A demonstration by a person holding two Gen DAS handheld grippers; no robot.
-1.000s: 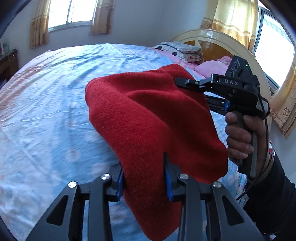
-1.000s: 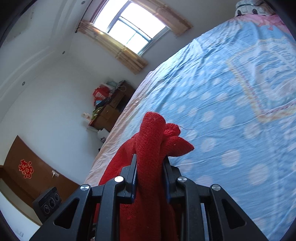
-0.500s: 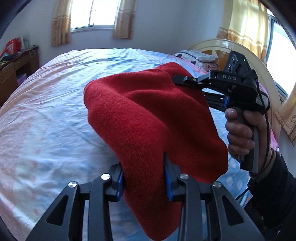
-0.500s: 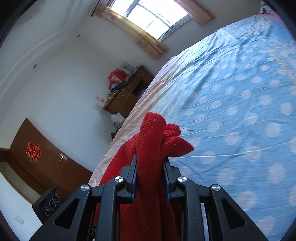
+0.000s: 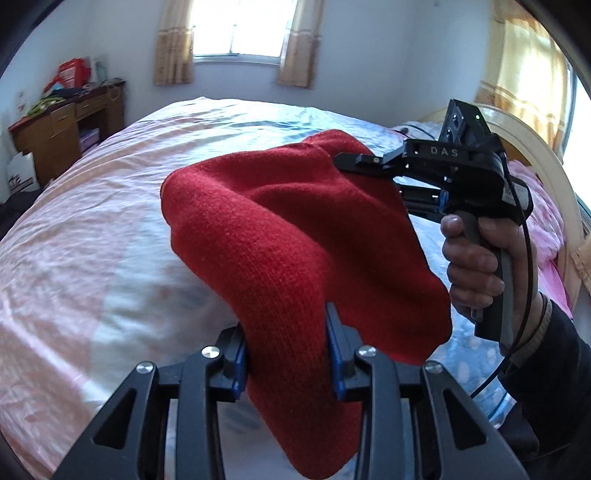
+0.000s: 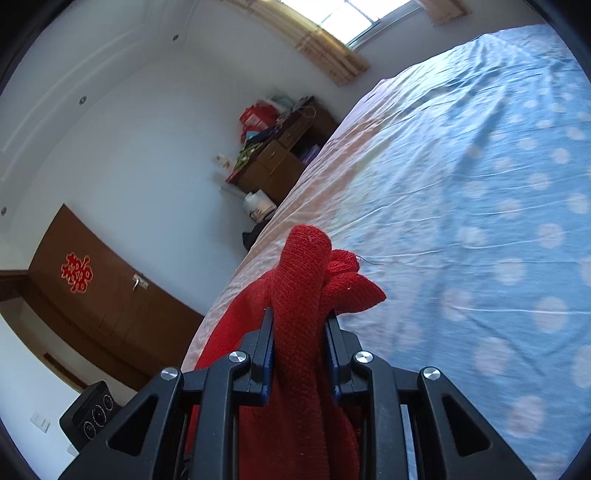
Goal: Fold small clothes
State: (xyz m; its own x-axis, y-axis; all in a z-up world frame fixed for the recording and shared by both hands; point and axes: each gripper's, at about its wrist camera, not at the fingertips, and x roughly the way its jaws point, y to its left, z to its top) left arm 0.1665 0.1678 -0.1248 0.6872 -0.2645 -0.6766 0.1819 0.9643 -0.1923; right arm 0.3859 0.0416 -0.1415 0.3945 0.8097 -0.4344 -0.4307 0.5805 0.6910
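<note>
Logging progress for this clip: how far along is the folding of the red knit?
Done: the red knit garment is picked up, bunched. In hand: left gripper and right gripper each clamp an end, holding it above the bed. Left: no neat fold shows yet; laying it flat and folding remain.

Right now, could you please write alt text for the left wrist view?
A red knitted garment hangs above a bed with a blue and pink dotted sheet, clamped between the left gripper near the camera and the right gripper, which a hand holds. Behind stand a wooden desk and a curtained window.
</note>
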